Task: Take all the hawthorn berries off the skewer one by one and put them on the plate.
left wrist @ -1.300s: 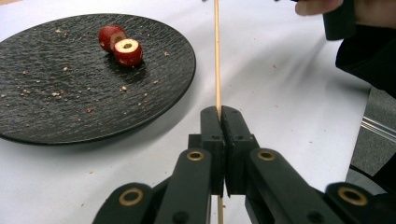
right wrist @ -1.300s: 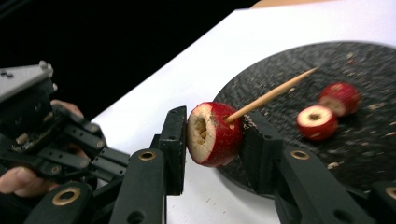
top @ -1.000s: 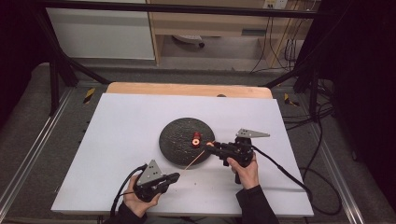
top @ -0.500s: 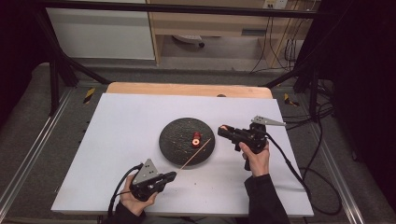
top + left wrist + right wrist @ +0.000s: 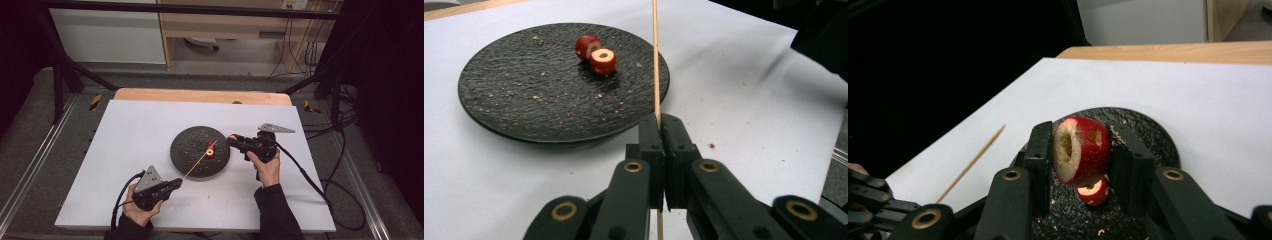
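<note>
Left gripper (image 5: 659,125): fingers pinched on skewer (image 5: 197,161), lower centre, long axis up-right over plate (image 5: 185,150) | right gripper (image 5: 1082,150): fingers clamped on fruit piece (image 5: 1083,150), centre-right, just beyond skewer tip | two pieces (image 5: 596,52) on plate

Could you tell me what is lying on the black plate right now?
Two red fruit pieces and crumbs lie on the plate. What lies under the pieces is covered.

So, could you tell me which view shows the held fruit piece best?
The right gripper view: the fruit piece sits close up between the right gripper pads, its cut face clear. In the high view it is a tiny reddish speck.
</note>
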{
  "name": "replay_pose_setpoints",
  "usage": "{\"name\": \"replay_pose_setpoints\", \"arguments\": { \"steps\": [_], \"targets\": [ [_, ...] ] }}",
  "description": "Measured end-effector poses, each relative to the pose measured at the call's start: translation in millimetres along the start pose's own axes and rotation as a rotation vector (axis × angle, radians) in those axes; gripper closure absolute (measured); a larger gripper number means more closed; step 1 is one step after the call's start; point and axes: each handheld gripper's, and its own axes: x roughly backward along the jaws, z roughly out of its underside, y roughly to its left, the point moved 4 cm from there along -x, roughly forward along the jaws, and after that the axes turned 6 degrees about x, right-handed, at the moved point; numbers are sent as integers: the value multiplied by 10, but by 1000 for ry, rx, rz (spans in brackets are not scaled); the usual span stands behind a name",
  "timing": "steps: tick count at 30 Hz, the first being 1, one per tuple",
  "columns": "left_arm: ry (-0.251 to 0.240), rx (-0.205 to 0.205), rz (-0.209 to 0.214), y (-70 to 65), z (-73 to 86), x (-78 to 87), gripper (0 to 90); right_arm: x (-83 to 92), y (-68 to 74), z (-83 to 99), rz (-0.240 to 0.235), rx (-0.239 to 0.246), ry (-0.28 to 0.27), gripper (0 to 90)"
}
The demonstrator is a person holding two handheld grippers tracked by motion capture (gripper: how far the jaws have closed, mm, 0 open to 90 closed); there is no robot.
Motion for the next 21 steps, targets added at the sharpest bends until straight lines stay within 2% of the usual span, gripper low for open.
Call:
{"name": "replay_pose_setpoints", "arguments": {
  "steps": [5, 11, 21],
  "targets": [
    [-3, 7, -5, 21, -3, 6, 883, -244, 42, 162, -5, 1, 51, 658],
    [-2, 9, -8, 43, 0, 3, 883, -431, 66, 348, -8, 2, 112, 658],
    [3, 12, -13, 54, 7, -9, 883, -619, 83, 637, 0, 9, 197, 658]
  ]
}}
